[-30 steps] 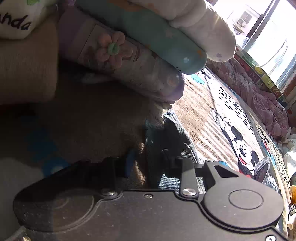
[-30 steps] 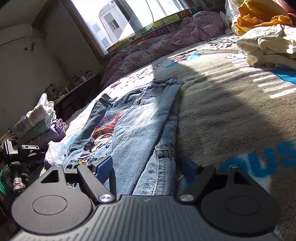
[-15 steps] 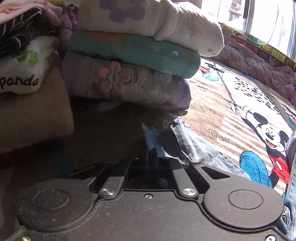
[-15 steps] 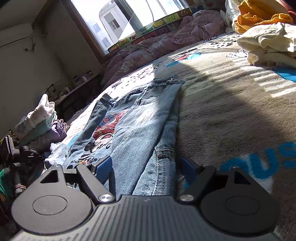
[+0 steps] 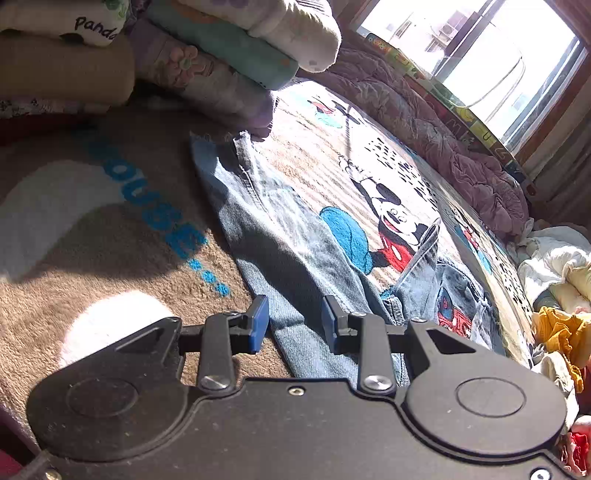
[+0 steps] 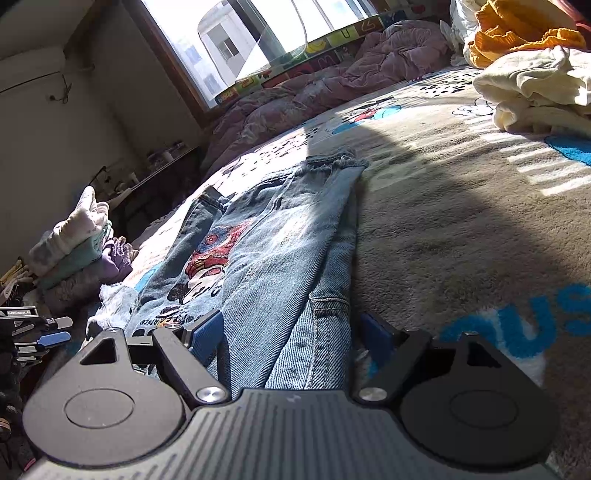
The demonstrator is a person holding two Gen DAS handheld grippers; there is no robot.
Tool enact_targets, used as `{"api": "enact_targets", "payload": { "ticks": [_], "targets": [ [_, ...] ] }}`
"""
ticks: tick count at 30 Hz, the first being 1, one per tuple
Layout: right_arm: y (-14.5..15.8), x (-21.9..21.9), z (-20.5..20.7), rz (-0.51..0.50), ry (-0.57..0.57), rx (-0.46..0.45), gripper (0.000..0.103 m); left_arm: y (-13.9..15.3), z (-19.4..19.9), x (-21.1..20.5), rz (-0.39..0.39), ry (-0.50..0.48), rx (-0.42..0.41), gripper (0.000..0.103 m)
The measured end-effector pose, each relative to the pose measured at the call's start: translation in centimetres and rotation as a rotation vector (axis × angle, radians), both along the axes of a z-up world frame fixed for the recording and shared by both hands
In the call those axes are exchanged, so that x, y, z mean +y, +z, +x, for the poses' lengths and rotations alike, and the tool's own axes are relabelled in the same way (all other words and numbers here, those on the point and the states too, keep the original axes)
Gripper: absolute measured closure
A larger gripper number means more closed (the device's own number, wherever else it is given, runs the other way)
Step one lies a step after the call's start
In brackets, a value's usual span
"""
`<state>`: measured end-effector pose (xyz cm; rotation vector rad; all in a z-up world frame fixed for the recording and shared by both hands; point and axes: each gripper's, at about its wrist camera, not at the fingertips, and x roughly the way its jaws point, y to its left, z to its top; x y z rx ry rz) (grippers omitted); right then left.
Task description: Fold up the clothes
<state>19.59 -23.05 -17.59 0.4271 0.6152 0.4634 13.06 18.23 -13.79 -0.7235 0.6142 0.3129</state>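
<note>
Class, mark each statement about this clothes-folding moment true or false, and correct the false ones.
1. The left hand-held gripper is open. True.
2. The jeans hang from a rail. False: they lie flat on the blanket.
3. The jeans carry a cartoon print. True.
4. The right hand-held gripper is shut on the orange garment. False: it is open, over the jeans.
5. The folded pile sits beyond the jeans' frayed hem in the left wrist view. True.
</note>
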Motion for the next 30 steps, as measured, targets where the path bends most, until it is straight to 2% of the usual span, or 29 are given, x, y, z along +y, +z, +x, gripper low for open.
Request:
{"api": "enact_targets", "payload": {
  "ticks": [1,2,3,4,7,10,12,13,14,15,16,20,21,22,23,24,25,26,29,30],
  "targets": [
    [0.0,0.0,0.0,-0.003,-0.001,-0.001,0.023,-0.8,-0.1,-0.6,-0.04,-0.006,0.011,0.074],
    [0.0,0.1,0.0,-0.005,-0.002,-0.002,0.023,-1.1,-0.2,-1.1,-0.044,-0.006,0.015,0.08],
    [0.0,0.1,-0.1,-0.008,-0.003,-0.003,0.023,-1.4,-0.4,-1.6,-0.048,-0.006,0.018,0.101],
    [0.1,0.1,-0.1,-0.01,-0.004,-0.004,0.023,-1.5,-0.6,-2.0,-0.051,-0.002,0.016,0.103],
    [0.1,-0.1,-0.4,-0.006,-0.011,-0.006,0.023,-0.1,-2.5,-2.1,-0.048,0.036,-0.024,0.103],
    [0.2,-0.2,-0.7,-0.003,-0.017,-0.007,0.023,-0.6,-2.2,-2.2,-0.015,0.024,0.044,0.099],
    [0.2,-0.3,-0.9,-0.003,-0.02,-0.008,0.023,-0.3,-2.7,-2.1,0.02,0.052,0.052,0.095],
    [0.3,-0.3,-1.0,-0.003,-0.022,-0.009,0.023,0.4,-3.2,-2.4,0.077,0.068,0.05,0.09],
    [0.3,-0.3,-1.1,-0.002,-0.024,-0.01,0.023,1.2,-3.7,-2.9,0.134,0.071,0.041,0.08],
    [0.3,-0.4,-1.2,-0.003,-0.026,-0.011,0.023,2.0,-4.1,-3.7,0.189,0.042,0.01,0.08],
    [0.4,-0.4,-1.3,-0.004,-0.028,-0.013,0.023,2.7,-4.3,-4.5,0.231,0.008,-0.022,0.08],
    [0.5,-0.4,-1.6,-0.013,-0.036,-0.02,0.023,2.6,-3.9,-7.3,0.257,-0.189,-0.137,0.08],
    [0.5,-0.4,-1.6,-0.015,-0.04,-0.022,0.024,1.9,-3.7,-7.9,0.283,-0.231,-0.136,0.079],
    [0.6,-0.4,-1.7,-0.017,-0.044,-0.025,0.024,0.7,-3.0,-8.4,0.309,-0.267,-0.071,0.079],
    [0.6,-0.4,-1.8,-0.018,-0.048,-0.027,0.024,-0.7,-2.5,-8.2,0.302,-0.263,0.016,0.08],
    [0.6,-0.5,-1.9,-0.019,-0.052,-0.029,0.024,-1.3,-3.0,-7.7,0.272,-0.225,0.008,0.086],
    [0.6,-0.5,-2.0,-0.02,-0.056,-0.031,0.024,-1.5,-3.5,-7.3,0.253,-0.196,-0.002,0.086],
    [0.6,-0.6,-2.0,-0.021,-0.059,-0.031,0.025,-0.9,-3.9,-7.5,0.263,-0.194,-0.02,0.091],
    [0.4,-0.8,-2.2,-0.022,-0.063,-0.028,0.027,0.8,-4.6,-8.3,0.271,-0.226,-0.098,0.091],
    [0.3,-0.7,-2.3,-0.024,-0.063,-0.029,0.027,1.4,-4.7,-9.0,0.299,-0.248,-0.123,0.091]
  ]
}}
